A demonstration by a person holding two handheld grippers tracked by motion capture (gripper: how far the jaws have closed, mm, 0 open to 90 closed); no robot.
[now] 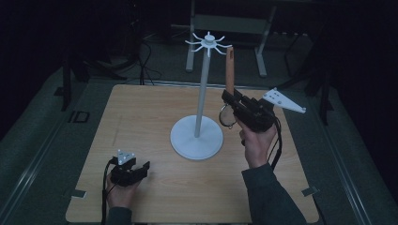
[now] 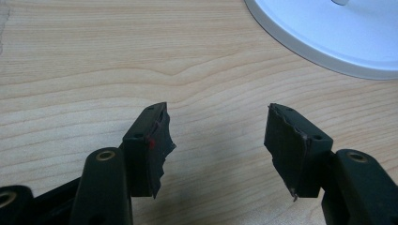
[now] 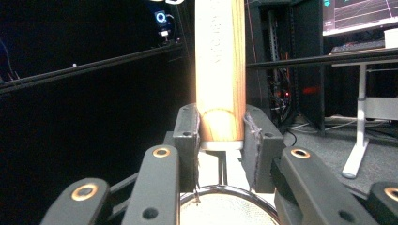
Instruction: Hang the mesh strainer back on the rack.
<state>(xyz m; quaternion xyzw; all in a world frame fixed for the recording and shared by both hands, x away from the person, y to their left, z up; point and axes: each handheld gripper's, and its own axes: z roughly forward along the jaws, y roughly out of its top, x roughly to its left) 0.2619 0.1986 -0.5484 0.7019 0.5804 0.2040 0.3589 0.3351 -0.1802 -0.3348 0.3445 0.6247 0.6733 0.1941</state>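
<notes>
A small strainer with a wooden handle and a round metal ring is held upright, handle up, to the right of a white hook stand. My right gripper is shut on the strainer at the handle's lower end. In the right gripper view the handle rises between the two pads, with the ring below them. The handle's tip stands just right of the stand's hooks. My left gripper rests low on the wooden table at the front left, open and empty.
The stand's round white base sits mid-table and shows at the top right of the left gripper view. Beyond the table, metal desk legs stand on a dark floor with cables. A monitor glows in the right gripper view.
</notes>
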